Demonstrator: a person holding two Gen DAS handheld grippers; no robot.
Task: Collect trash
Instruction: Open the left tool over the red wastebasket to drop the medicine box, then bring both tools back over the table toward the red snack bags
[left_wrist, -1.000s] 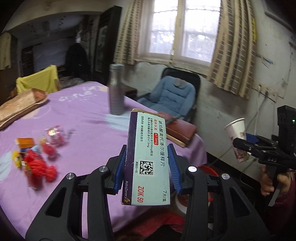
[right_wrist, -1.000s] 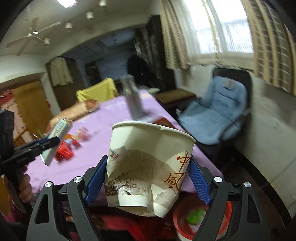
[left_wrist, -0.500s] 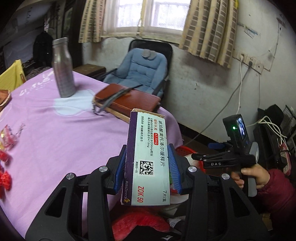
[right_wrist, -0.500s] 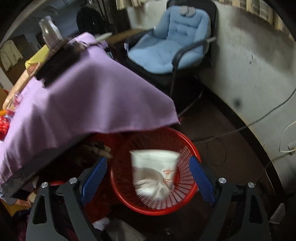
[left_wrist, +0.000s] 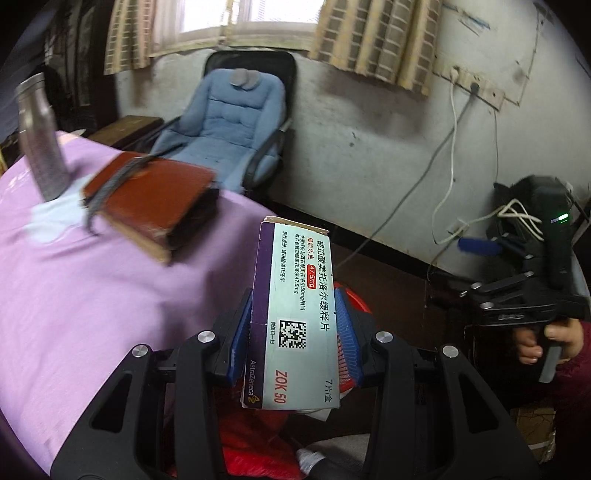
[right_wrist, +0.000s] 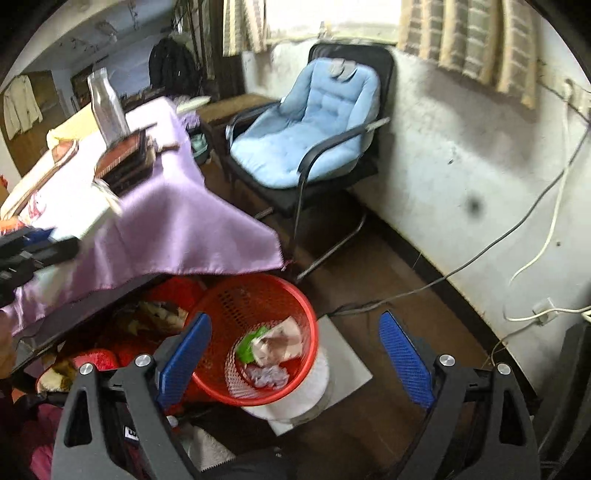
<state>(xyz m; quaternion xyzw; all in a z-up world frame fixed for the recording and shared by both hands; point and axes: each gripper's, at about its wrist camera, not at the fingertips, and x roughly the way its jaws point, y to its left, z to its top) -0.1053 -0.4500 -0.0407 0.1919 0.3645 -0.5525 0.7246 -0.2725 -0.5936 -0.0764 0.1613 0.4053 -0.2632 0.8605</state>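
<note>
Presently, a light, crushable white-and-purple cardboard medicine box (left_wrist: 293, 325) is clamped flat-sided in the left gripper (left_wrist: 291, 341) (a gentle grip is judged sufficient). The right gripper (right_wrist: 295, 354) has just been opening; its jaws stand wide and empty above the red mesh plastic basket (right_wrist: 221, 384).

Medicine box (left_wrist: 291, 325) hides most of red basket (left_wrist: 354, 299).

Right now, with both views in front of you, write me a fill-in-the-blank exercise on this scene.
1. The left tongs grip a ____ box.
2. The crumpled paper cup lies inside the ____ basket.
3. The right tongs hold ____.
4. The brown book lies on a ____ tablecloth.

Missing words: medicine; red; nothing; purple
</note>
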